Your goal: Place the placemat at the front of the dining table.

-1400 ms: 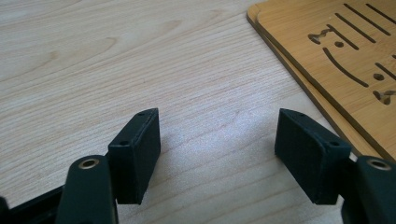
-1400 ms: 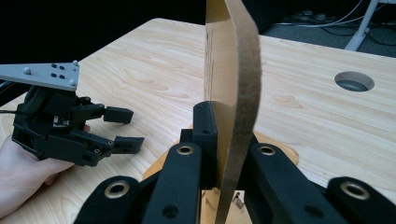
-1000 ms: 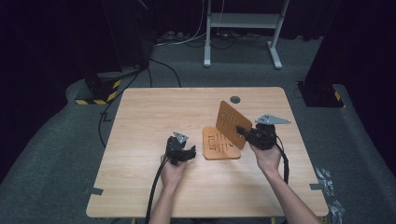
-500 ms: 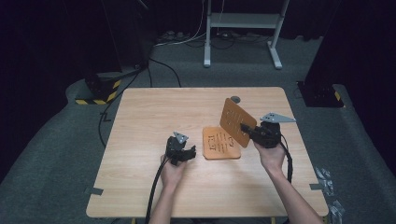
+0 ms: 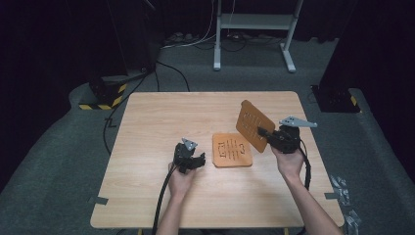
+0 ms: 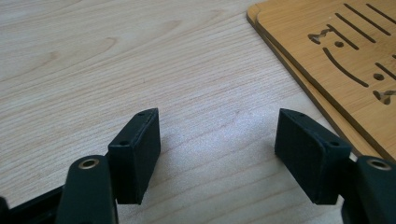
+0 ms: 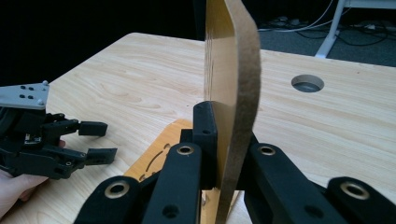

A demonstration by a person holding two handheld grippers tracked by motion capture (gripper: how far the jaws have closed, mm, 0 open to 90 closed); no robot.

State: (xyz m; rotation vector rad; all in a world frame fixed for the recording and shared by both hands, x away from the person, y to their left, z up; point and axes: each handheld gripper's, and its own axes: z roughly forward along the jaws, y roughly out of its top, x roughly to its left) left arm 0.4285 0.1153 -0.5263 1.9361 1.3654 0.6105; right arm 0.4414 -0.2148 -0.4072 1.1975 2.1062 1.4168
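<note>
A flat orange wooden board (image 5: 232,150) with cut-out slots lies on the table (image 5: 156,122); in the left gripper view the board (image 6: 345,56) looks like two stacked layers. My right gripper (image 5: 264,133) is shut on the lower edge of a second slotted board (image 5: 253,125), which it holds tilted above the table, right of the flat one. In the right gripper view that held board (image 7: 233,60) stands edge-on between the jaws of my right gripper (image 7: 229,137). My left gripper (image 5: 198,160) rests open on the table left of the flat board, nothing between its jaws (image 6: 217,140).
A round hole (image 7: 307,83) is cut in the tabletop behind the held board. My left gripper (image 7: 95,140) lies to the left in the right gripper view. On the floor beyond the table are cables (image 5: 195,41), a white frame (image 5: 254,29) and a yellow-black striped base (image 5: 105,95).
My right gripper has carried the tilted board a little to the right and higher, away from the flat board. The left gripper has stayed in place, open.
</note>
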